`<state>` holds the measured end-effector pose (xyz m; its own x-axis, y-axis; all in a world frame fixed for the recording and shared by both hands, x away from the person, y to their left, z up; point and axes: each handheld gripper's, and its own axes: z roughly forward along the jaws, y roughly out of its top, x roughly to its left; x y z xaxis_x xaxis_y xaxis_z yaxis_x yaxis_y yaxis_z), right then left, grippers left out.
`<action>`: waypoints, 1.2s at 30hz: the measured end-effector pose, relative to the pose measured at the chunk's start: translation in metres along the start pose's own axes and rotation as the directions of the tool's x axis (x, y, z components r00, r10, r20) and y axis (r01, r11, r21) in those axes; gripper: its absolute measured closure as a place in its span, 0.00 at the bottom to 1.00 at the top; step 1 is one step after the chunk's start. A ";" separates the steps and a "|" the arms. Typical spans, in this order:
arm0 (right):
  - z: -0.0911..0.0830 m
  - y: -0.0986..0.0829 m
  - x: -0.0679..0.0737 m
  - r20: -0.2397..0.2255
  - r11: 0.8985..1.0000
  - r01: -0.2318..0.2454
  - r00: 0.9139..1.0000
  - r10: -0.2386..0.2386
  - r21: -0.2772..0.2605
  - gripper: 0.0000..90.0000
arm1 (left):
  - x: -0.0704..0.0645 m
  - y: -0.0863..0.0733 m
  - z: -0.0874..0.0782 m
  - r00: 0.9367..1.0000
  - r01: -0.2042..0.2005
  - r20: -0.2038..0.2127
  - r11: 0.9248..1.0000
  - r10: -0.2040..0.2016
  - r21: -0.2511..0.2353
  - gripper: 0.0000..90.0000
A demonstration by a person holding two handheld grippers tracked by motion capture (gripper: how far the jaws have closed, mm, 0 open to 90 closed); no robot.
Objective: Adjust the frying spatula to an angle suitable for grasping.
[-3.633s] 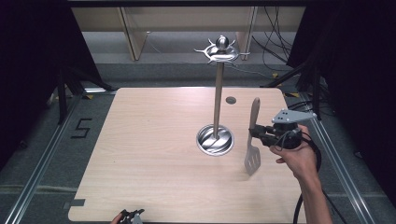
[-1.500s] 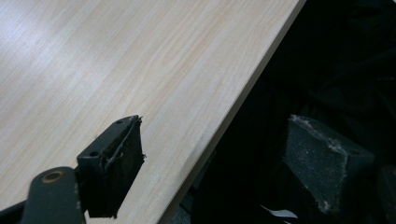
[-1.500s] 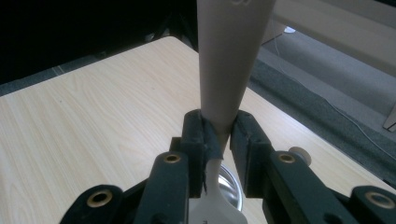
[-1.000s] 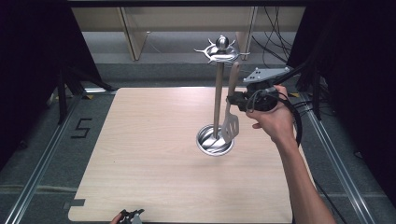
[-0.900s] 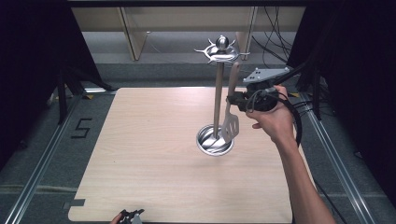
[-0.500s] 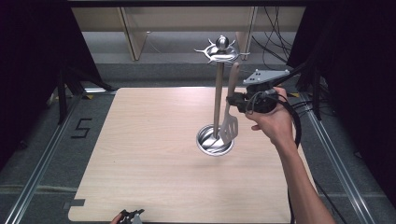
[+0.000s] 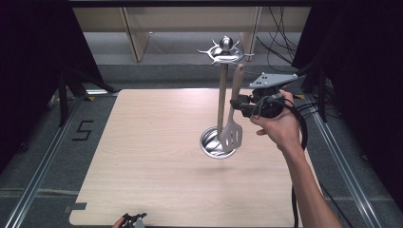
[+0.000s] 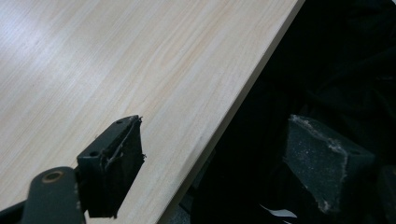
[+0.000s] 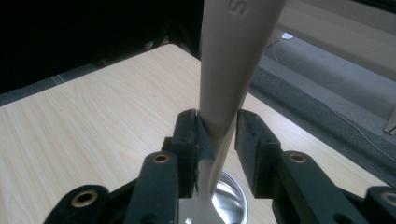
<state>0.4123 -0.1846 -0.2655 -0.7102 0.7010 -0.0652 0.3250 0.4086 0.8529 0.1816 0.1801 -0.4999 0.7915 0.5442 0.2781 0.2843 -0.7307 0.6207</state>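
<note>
Trouble for us lies in the hang: our right gripper [image 7: 239,103] clamps the spatula [image 7: 232,124] by its handle, upright just at 3 o'clock of the stand's pole [image 7: 222,99], blade over the steel base [image 7: 215,143]. Miss a hook on the crown [image 7: 226,51] and it drops. Our left gripper [image 8: 205,158] gapes wide, holding nothing, at the table's [image 7: 142,156] 6 o'clock edge.
</note>
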 end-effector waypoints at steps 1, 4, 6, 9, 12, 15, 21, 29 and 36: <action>0.000 0.000 0.000 -0.001 1.000 0.006 1.000 -0.006 -0.002 0.77 | 0.000 0.000 0.001 1.000 0.002 0.000 1.000 -0.002 -0.001 0.21; -0.002 -0.001 0.000 0.002 1.000 -0.001 1.000 0.001 -0.008 0.74 | 0.000 0.000 0.001 1.000 0.002 0.000 1.000 -0.002 -0.001 0.21; -0.002 -0.002 -0.001 0.000 1.000 0.004 1.000 -0.004 -0.017 0.71 | 0.000 0.000 0.001 1.000 0.002 0.002 1.000 -0.002 -0.001 0.21; -0.005 -0.004 -0.001 0.014 1.000 -0.008 1.000 0.008 -0.025 0.67 | 0.000 0.000 -0.001 1.000 0.001 0.010 1.000 -0.001 -0.001 0.21; -0.008 -0.006 0.000 0.014 0.999 -0.021 1.000 0.022 -0.042 0.64 | 0.000 0.000 0.001 1.000 0.001 0.002 1.000 -0.001 -0.001 0.21; -0.013 -0.010 -0.001 0.003 0.999 -0.009 1.000 0.010 -0.048 0.61 | 0.000 0.000 -0.001 1.000 0.001 0.008 1.000 -0.001 -0.001 0.21; -0.019 -0.017 -0.002 0.006 0.998 -0.043 0.999 0.043 -0.050 0.58 | 0.000 0.000 0.000 1.000 0.002 0.011 1.000 -0.002 0.000 0.21; -0.023 -0.035 -0.006 -0.001 0.997 -0.040 0.999 0.040 -0.061 0.56 | 0.000 0.000 0.000 1.000 0.002 0.006 1.000 -0.002 0.001 0.21; -0.027 -0.050 -0.008 0.021 0.995 -0.047 0.999 0.049 -0.087 0.54 | 0.001 0.000 0.000 1.000 0.003 0.005 1.000 -0.003 0.000 0.21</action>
<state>0.3852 -0.2263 -0.2939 -0.6803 0.7322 -0.0338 0.3029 0.3228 0.8967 0.1821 0.1803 -0.4996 0.7935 0.5443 0.2721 0.2869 -0.7290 0.6215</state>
